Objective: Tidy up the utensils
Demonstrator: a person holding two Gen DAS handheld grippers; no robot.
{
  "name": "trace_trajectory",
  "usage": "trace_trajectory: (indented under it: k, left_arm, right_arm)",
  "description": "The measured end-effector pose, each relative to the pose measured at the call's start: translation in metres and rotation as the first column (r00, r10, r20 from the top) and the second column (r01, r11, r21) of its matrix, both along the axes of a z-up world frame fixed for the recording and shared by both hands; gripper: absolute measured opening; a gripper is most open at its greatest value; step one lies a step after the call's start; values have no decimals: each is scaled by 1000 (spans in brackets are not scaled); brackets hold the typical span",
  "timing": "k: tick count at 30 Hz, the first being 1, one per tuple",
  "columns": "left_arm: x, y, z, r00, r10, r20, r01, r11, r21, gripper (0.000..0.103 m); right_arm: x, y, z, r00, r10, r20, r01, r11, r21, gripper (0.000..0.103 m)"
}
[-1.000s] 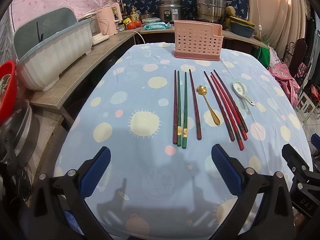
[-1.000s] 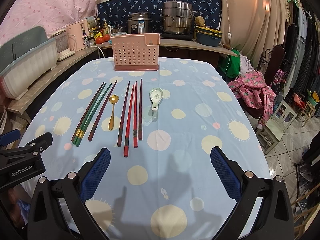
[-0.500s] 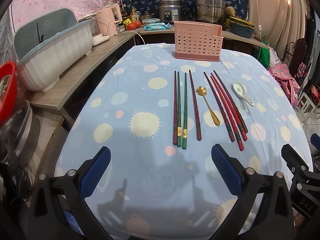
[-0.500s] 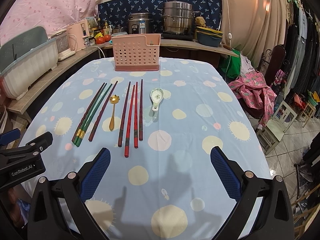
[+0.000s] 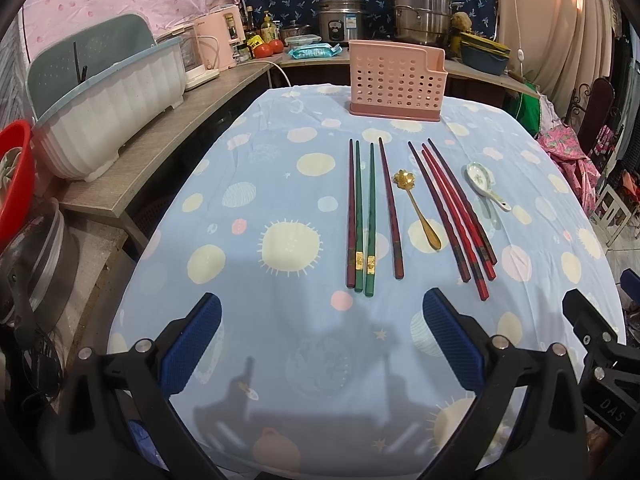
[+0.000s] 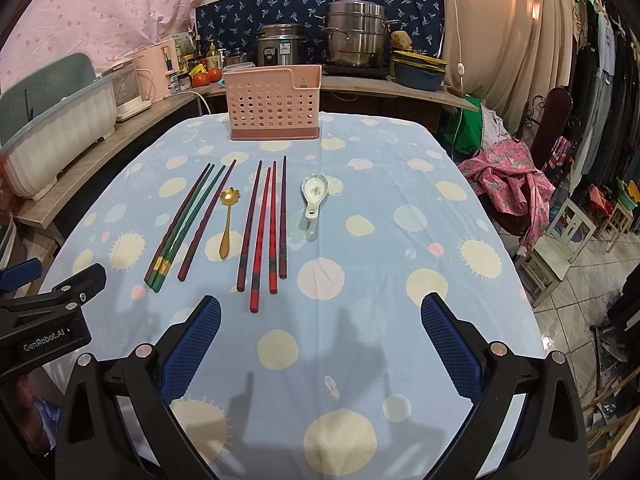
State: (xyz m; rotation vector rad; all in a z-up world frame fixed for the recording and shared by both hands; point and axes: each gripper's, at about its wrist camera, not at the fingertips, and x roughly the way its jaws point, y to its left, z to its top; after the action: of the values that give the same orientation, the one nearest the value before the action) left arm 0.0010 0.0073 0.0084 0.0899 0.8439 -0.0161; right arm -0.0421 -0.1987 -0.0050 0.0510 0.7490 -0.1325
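Observation:
A pink perforated utensil holder (image 5: 396, 78) (image 6: 274, 104) stands at the table's far edge. In front of it lie a set of green and dark red chopsticks (image 5: 365, 216) (image 6: 188, 222), a gold spoon (image 5: 418, 208) (image 6: 226, 222), a set of red and dark chopsticks (image 5: 456, 212) (image 6: 268, 228) and a white ceramic spoon (image 5: 482, 180) (image 6: 314, 194). My left gripper (image 5: 320, 344) is open and empty above the near table edge, short of the green chopsticks. My right gripper (image 6: 320, 344) is open and empty, near the red chopsticks' ends.
The table (image 5: 248, 208) has a blue dotted cloth. A side counter on the left holds a white dish rack (image 5: 108, 108) and a pink appliance (image 5: 218, 46). Pots (image 6: 356, 40) stand on the back counter. Clothes and a chair (image 6: 556, 120) are to the right.

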Motion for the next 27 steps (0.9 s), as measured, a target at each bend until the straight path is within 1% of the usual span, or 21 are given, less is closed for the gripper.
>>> trace_trajectory:
  k: [8, 15, 18, 20, 27]
  left_arm:
    - [6, 4, -9, 1000, 16, -24, -16, 1000, -16, 96]
    - [25, 15, -23, 998, 39, -56, -39, 999, -9, 96]
    - [38, 20, -32, 996, 42, -76, -43, 999, -7, 91]
    - [46, 21, -40, 995, 34, -97, -35, 999, -6, 84]
    - [63, 15, -51, 992, 5, -123, -6, 1000, -8, 83]
  right_arm:
    - [1, -7, -3, 1000, -5, -11, 5, 1000, 16, 97]
    - [13, -16, -11, 999, -15, -37, 17, 999, 35, 96]
    - [21, -20, -15, 998, -24, -50, 26, 999, 40, 96]
    - [26, -21, -17, 998, -28, -58, 31, 999, 42, 96]
    - [44, -23, -21, 997, -30, -75, 34, 998, 47, 96]
